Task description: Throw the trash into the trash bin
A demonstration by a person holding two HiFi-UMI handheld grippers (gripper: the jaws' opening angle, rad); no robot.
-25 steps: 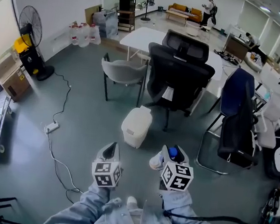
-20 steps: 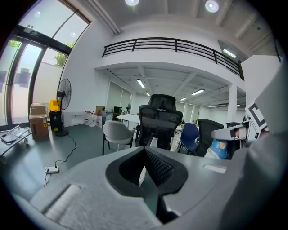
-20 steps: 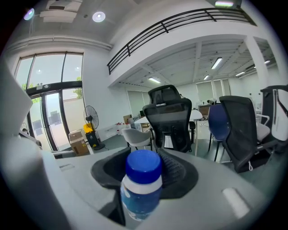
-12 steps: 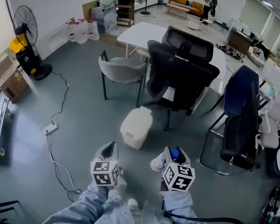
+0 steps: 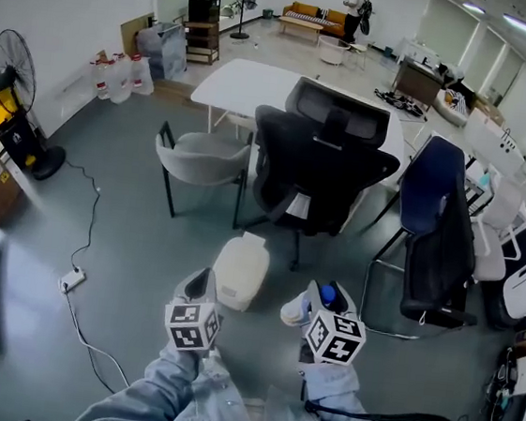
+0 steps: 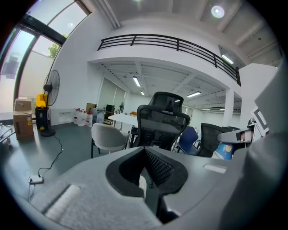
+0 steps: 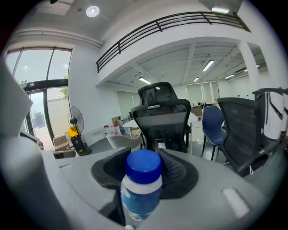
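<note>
Clamping with the right gripper's [image 5: 317,301] fingers [image 7: 177,173] on a small bottle [image 7: 140,193], one black ribbed pad on either side of its body. Gripping it upright, blue cap [image 7: 143,165] on top, white band and blue label beneath, the cap rising just clear of the pads. Showing in the head view only as that blue cap, poking up ahead of the marker cube [image 5: 333,337].

Holding the left gripper's [image 5: 200,285] fingers [image 6: 157,167] drawn almost together, only a thin slit between the pads, grasping nothing.

Hovering both grippers side by side over the grey floor [image 5: 127,246], denim sleeves [image 5: 180,398] behind them.

Pointing toward the white trash bin [image 5: 240,270], which is sitting on the floor with its lid down, just ahead of the left gripper. Holding the bottle apart from the bin, off to its right and nearer the person, with bare floor between.

Facing, beyond the bin, a black office chair [image 5: 320,164], with a grey chair [image 5: 198,155] to its left, a white table [image 5: 249,81] behind, and a blue chair [image 5: 433,205] at the right.
</note>
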